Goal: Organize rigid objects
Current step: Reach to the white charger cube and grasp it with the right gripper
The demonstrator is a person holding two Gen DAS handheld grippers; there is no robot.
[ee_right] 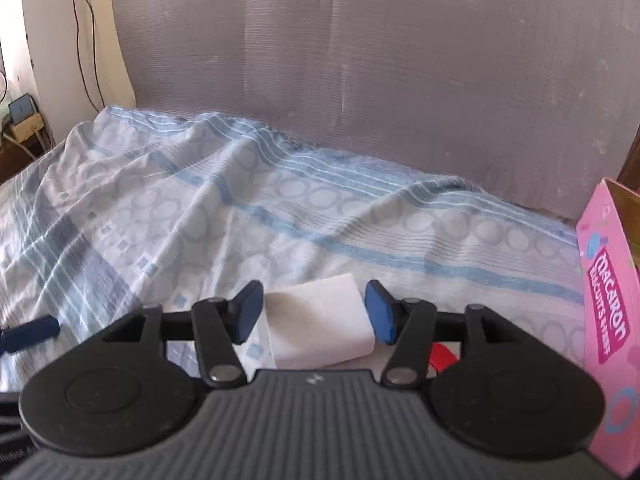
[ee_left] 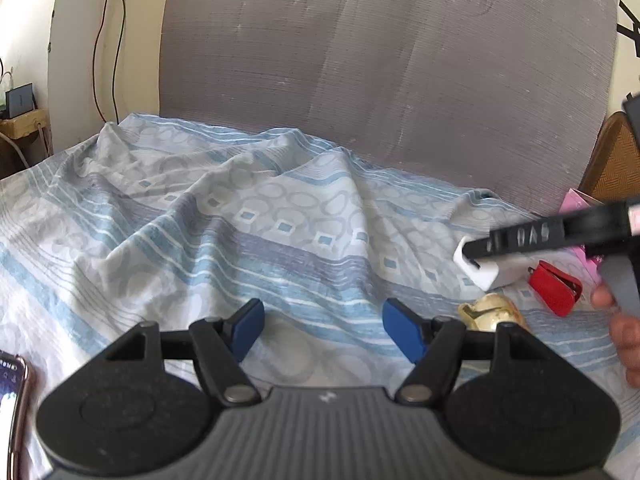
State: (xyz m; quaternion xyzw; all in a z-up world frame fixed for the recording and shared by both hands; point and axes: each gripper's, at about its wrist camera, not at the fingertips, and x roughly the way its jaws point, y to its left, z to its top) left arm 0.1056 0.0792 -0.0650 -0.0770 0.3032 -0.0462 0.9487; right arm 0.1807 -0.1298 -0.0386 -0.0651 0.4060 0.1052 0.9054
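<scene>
The right gripper (ee_right: 316,312) stands wide around the white block (ee_right: 320,320) on the bedsheet (ee_right: 240,208), pads apparently clear. Closing off-centre could twist the block or snag cloth. The left gripper (ee_left: 323,330) is wide and empty. The pink Macaron box (ee_right: 608,300) stands just beyond.

In front of you lies a rumpled bedsheet (ee_left: 248,216), pale blue and grey, patterned with stripes, rings and small squares. Behind it stands a tall grey ribbed panel (ee_left: 380,80), like a mattress on end against the cream wall (ee_left: 80,40). Two thin dark cables (ee_left: 106,40) hang down that wall. At far left a small dark device (ee_left: 19,100) sits on a wooden shelf (ee_left: 24,125). A phone (ee_left: 12,396) rests at the sheet's lower left edge.
</scene>
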